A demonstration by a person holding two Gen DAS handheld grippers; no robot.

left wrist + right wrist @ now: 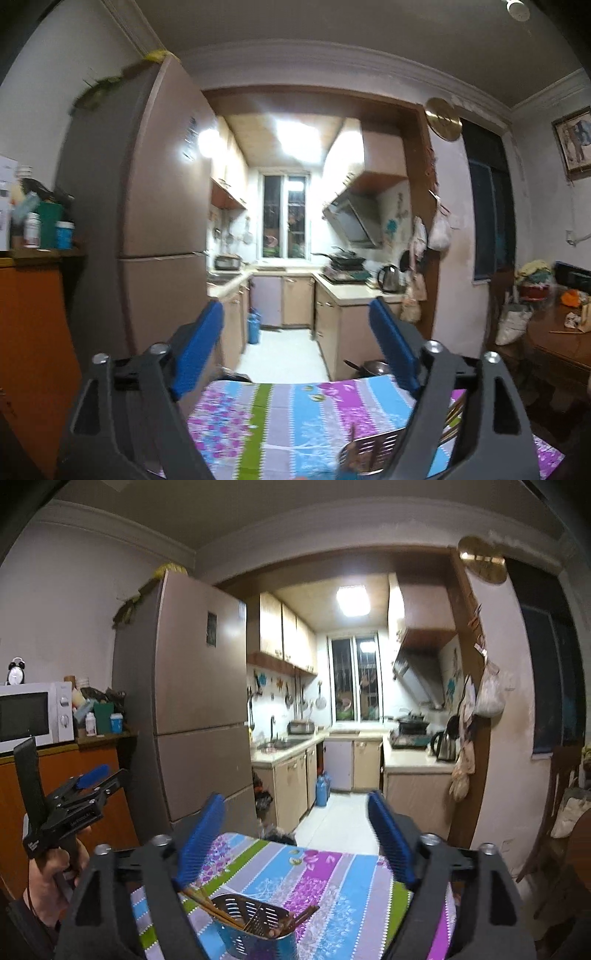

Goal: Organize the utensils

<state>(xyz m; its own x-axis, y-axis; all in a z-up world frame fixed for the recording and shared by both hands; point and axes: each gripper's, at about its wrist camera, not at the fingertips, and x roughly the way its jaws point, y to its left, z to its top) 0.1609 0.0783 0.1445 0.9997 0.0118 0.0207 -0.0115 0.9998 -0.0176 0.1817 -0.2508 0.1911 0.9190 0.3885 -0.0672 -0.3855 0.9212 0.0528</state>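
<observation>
Both my tongs hang above the near end of a table covered in a striped floral cloth (332, 878). My right gripper (295, 834) is released, its blue fingers (201, 840) spread wide with nothing between them. Just below it stands the perforated metal utensil holder (255, 926), with brown chopsticks (207, 902) leaning out to the left. My left gripper (295, 347) is likewise spread and empty; in its own view the holder sits low at the right, partly hidden by the gripper frame. In the right view, my left hand (48, 878) grips the left tong. Far left stand a white microwave (35, 716) and a tall brown fridge (199, 701); beyond lies the kitchen, with a kettle (443, 744) on the right counter. Writing on the tong body is too small to read.
</observation>
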